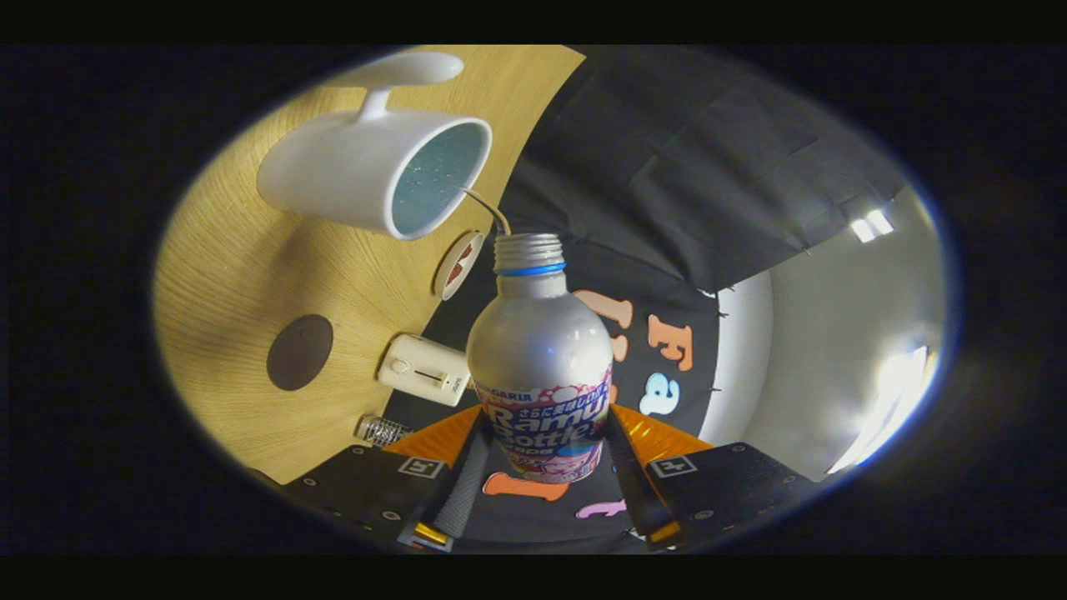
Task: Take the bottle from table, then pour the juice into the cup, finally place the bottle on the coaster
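Note:
My gripper (540,433) is shut on a silver bottle (540,350) with a colourful label, both fingers pressing on its lower body. The whole view is rolled sideways, so the bottle is tipped toward the white cup (375,171). Its uncapped threaded neck (528,252) points at the cup's rim, and a thin stream of juice (486,208) arcs from the mouth into the cup. Pale liquid shows inside the cup. A dark round coaster (300,352) lies on the wooden table (233,275), beyond the cup's base side.
A small white boxy device (423,369) and a small metal ribbed piece (382,430) lie on the table near my left finger. A round white and red object (458,264) sits at the table edge beside the bottle neck. Black cloth wall stands behind.

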A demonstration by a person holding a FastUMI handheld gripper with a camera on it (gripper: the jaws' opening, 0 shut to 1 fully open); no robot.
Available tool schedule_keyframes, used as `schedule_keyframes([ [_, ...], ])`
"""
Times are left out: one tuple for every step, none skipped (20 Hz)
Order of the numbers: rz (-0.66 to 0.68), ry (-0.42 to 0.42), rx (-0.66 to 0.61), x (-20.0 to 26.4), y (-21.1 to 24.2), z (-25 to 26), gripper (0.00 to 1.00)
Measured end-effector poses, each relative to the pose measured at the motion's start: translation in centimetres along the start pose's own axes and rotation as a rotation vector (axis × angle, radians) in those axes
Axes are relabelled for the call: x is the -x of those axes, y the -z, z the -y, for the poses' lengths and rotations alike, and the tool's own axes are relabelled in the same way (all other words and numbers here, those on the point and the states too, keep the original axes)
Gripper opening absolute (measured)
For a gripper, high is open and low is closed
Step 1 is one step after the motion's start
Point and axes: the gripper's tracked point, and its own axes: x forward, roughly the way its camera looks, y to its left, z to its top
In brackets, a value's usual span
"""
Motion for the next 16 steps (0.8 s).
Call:
schedule_keyframes([
  [0.002,-0.001,0.002,-0.06,-0.09,-0.03,0.74],
  [0.005,0.001,0.007,-0.03,-0.22,-0.02,0.74],
  [0.006,0.004,0.011,0.0,-0.25,0.17,0.74],
  [0.007,0.006,0.013,0.01,-0.3,0.25,0.74],
  [0.008,0.008,0.017,-0.01,-0.26,0.26,0.74],
  [0.01,0.01,0.021,-0.04,-0.23,0.28,0.74],
  [0.013,0.013,0.025,-0.19,-0.28,0.38,0.74],
  [0.016,0.011,0.025,-0.18,-0.3,0.32,0.74],
  [0.018,0.014,0.029,-0.25,-0.24,0.32,0.73],
  [0.024,0.016,0.04,-0.21,-0.37,0.33,0.73],
  [0.026,0.023,0.054,-0.24,-0.51,0.51,0.74],
  [0.031,0.024,0.062,-0.12,-0.62,0.51,0.74],
  [0.03,0.022,0.064,-0.14,-0.56,0.3,0.74],
  [0.033,0.019,0.063,-0.05,-0.62,0.18,0.74],
  [0.032,0.02,0.065,-0.2,-0.51,0.22,0.74],
  [0.035,0.02,0.065,-0.12,-0.6,0.22,0.74],
])
